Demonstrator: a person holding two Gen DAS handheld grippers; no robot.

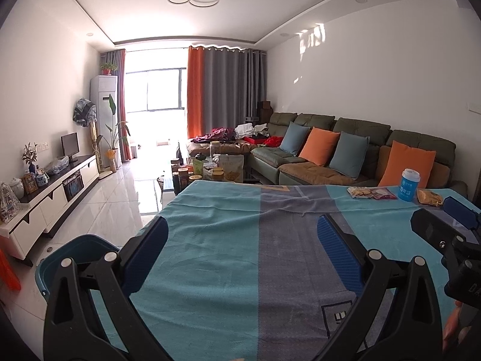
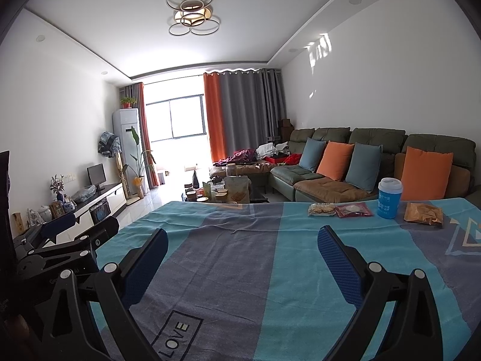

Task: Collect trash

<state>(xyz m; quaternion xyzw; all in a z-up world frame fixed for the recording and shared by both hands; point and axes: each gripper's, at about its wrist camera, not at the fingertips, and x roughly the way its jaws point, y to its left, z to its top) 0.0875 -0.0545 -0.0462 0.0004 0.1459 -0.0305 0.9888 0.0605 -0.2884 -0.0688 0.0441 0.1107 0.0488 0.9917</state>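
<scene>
Over the near edge of the tabletop [image 2: 240,270], cloth-covered in teal and grey: right gripper [image 2: 243,249] jaws wide apart, nothing between them; left gripper [image 1: 243,240] likewise spread and empty, hovering beside it. Neither touches anything. Trash sits at the far right of the tabletop, well apart from both: a cracker packet [image 2: 321,209], a red wrapper [image 2: 353,210] just beside it, a blue cup with white lid [image 2: 389,198] standing upright, and a crumpled brown bag [image 2: 423,214] to its right. A blue bin [image 1: 75,258] stands on the floor off the tabletop's left corner, near the left gripper. Judged step: start of collection, nothing picked. Next move likely wants the right gripper forward and rightward to the nearest wrapper; flat packets lie low on cloth, so a low, pinching approach seems needed
</scene>
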